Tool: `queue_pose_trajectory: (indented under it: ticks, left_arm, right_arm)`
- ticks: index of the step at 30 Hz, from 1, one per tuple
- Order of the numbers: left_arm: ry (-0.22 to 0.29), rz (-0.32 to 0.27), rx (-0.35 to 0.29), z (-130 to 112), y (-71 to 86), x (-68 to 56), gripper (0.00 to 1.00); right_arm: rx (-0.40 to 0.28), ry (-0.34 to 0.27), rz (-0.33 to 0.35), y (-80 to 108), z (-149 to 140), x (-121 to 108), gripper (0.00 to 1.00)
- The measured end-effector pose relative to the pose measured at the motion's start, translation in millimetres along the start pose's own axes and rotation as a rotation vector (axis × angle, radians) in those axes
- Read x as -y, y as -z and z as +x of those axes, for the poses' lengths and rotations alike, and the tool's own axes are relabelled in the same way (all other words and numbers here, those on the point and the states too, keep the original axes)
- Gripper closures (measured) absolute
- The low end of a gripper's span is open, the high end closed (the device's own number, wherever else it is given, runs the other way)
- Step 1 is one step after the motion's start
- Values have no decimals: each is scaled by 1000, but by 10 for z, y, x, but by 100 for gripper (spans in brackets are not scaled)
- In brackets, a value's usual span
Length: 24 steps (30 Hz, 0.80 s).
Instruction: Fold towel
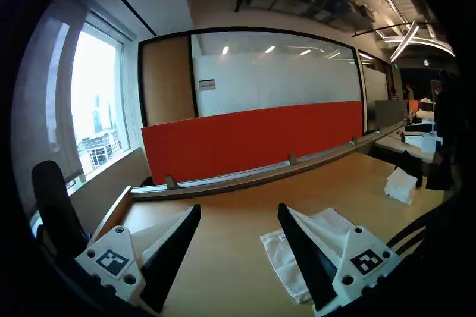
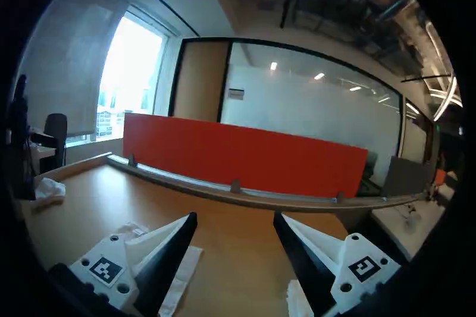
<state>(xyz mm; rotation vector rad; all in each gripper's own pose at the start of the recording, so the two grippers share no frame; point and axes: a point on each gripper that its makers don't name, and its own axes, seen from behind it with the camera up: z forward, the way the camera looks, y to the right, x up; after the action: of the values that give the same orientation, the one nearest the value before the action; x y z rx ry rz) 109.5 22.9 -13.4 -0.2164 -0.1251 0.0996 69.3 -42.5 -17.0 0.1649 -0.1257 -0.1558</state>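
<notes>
- Left gripper view: the left gripper (image 1: pixel 238 206) is spread wide, with nothing between its two fingers.
- It points across a wooden desk (image 1: pixel 333 180) towards the far edge.
- The towel (image 1: pixel 276 254), white, lies flat on the desk in the lower right. The gripper's right-hand finger crosses in front of it, and whether that finger touches it I cannot tell.
- A crumpled white cloth (image 1: pixel 401 185) sits on the desk farther right, well apart from the towel.
- An orange divider (image 1: pixel 250 138) stands along the desk's far edge, with a glass wall behind it.
- A window (image 1: pixel 95 109) is on the left, and a black chair (image 1: pixel 53 204) stands below it.
- Right gripper view: the right gripper (image 2: pixel 234 215) is also spread wide and empty, pointing over the same desk (image 2: pixel 119 198).
- The towel (image 2: pixel 183 269) shows in the lower left, partly hidden behind the left-hand finger. Contact cannot be told.
- A small white bit of fabric shows at the bottom, just beside the right-hand finger. Whether it belongs to the towel I cannot tell.
- The crumpled cloth (image 2: pixel 50 189) lies near the desk's left edge, well apart from the towel.
- The divider (image 2: pixel 238 156) runs across the middle, with the window (image 2: pixel 131 85) up to its left and the chair (image 2: pixel 56 129) at the far left.
</notes>
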Motion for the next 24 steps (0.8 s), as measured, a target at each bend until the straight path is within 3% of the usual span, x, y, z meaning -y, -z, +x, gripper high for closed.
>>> queue_pose_trajectory:
  ticks: [12, 24]
  left_arm:
    - [-57, -192, 76, -154, -7, -411, 4]
    - [-78, -326, 149, -397, -37, -679, 4]
  right_arm:
    - [117, 118, 253, 33, -246, 486, 0]
    - [205, 151, 390, 55, -470, 718, 0]
